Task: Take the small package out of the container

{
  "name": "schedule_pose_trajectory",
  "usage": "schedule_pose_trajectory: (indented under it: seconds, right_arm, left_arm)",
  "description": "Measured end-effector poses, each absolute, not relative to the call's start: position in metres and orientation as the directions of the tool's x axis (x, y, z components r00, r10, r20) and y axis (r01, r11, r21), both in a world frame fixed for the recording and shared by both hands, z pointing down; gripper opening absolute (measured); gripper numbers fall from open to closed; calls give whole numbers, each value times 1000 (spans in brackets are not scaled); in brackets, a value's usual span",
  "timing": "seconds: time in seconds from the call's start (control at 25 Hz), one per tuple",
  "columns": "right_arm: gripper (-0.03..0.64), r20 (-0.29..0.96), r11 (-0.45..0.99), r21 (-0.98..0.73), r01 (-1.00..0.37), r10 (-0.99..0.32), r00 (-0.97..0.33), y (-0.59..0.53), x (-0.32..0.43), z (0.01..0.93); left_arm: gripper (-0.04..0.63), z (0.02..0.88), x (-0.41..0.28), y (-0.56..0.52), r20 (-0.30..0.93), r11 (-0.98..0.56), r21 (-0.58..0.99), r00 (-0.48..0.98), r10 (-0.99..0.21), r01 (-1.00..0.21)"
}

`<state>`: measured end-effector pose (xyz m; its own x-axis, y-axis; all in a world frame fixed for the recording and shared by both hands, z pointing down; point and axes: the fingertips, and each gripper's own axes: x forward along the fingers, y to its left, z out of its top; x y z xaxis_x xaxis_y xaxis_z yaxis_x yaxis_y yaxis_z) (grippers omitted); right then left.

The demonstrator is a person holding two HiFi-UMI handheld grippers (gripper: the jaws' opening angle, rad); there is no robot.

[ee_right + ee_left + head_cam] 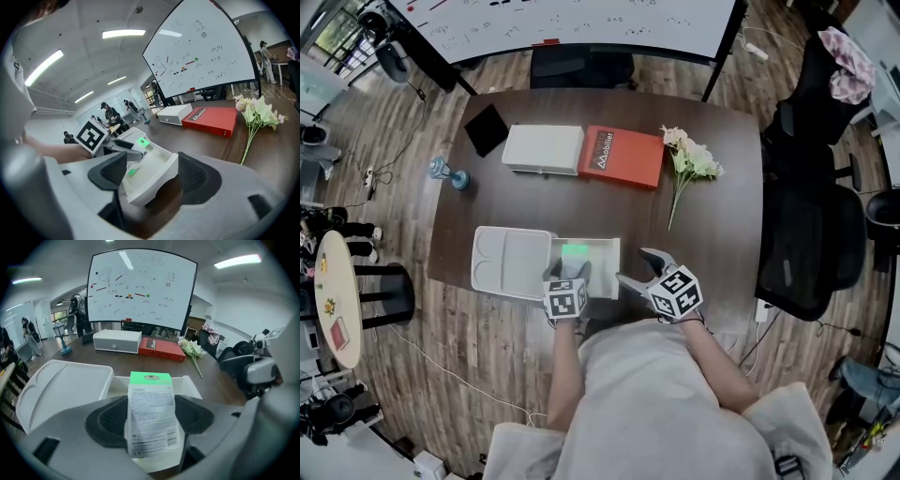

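- Currently the small package [151, 418], white with a green top strip, stands upright between the fingers [105, 420] of the left gripper [569, 270]. Its printed face is turned toward that gripper's camera.
- Those fingers are closed on it: one dark pad meets each side edge of the package, and the green strip sticks up past the pads.
- In the head view the package sits over the open container [602, 246], within the container's outline. Whether its lower end touches the container floor I cannot tell.
- The container is a white tray at the near edge of the dark surface [722, 187], with its lid [511, 262] folded flat to the left.
- The right gripper [633, 265] is at the container's right end, well clear of the package.
- Its fingers [194, 173] stand wide apart with the container's near corner between them. The pads lie just beside the walls, and whether they touch is not clear.
- Farther back on the surface lie a white box [543, 148] and a red book [622, 156], touching side by side. A bunch of pale flowers [689, 159] lies to the right of them.
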<state>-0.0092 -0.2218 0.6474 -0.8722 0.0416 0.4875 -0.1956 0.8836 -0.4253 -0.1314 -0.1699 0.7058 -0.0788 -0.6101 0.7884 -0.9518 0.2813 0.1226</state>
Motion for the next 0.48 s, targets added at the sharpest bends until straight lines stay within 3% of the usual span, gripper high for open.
schedule_pose_trajectory:
  seconds: [0.48]
  right_arm:
    - [341,484,889,-423,-176,58,-873,-199,-6,645]
  left_arm:
    - [307,670,-128,-162,716,290,127,-115,-689,-949]
